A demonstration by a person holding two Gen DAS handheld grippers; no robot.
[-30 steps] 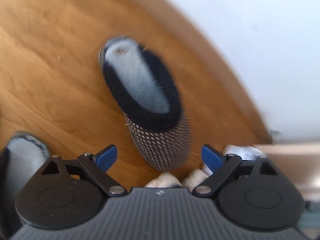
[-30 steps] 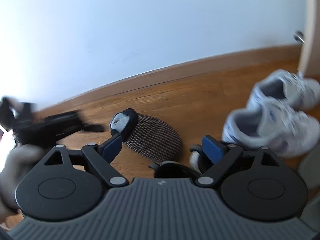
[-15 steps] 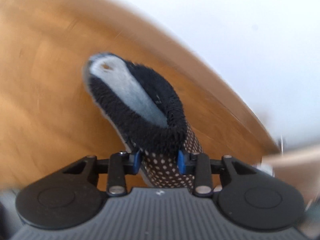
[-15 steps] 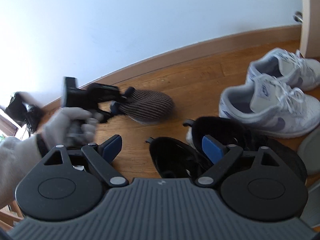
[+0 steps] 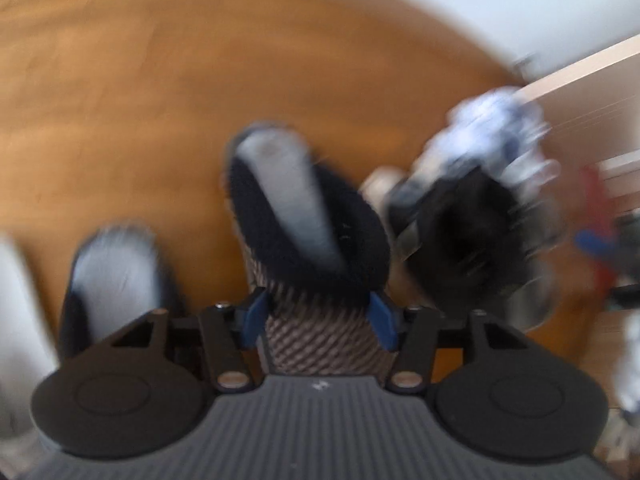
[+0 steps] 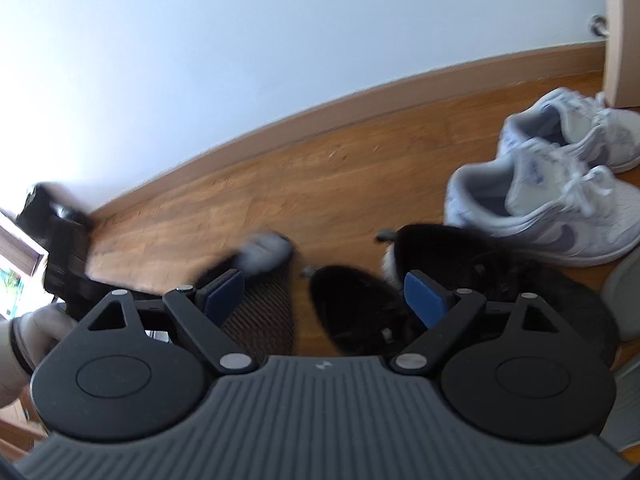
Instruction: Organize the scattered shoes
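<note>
Two hand-held grippers over a wooden floor [image 6: 280, 184] by a white wall [image 6: 240, 60]. Left hand-held gripper [image 5: 319, 314] aimed steeply down, blue pads either side of a spotted slipper [image 5: 304, 240] at its toe end, jaws opening; pad contact lost in blur. Matching slipper [image 5: 116, 268] just to its left on the floor. Right hand-held gripper [image 6: 324, 296] wide open, holding nothing, above a pair of black fur-lined shoes [image 6: 360, 312]. White sneakers [image 6: 552, 208] side by side beyond, near a door [image 6: 622, 32]. Gloved hand [image 6: 36, 332] at far left.
</note>
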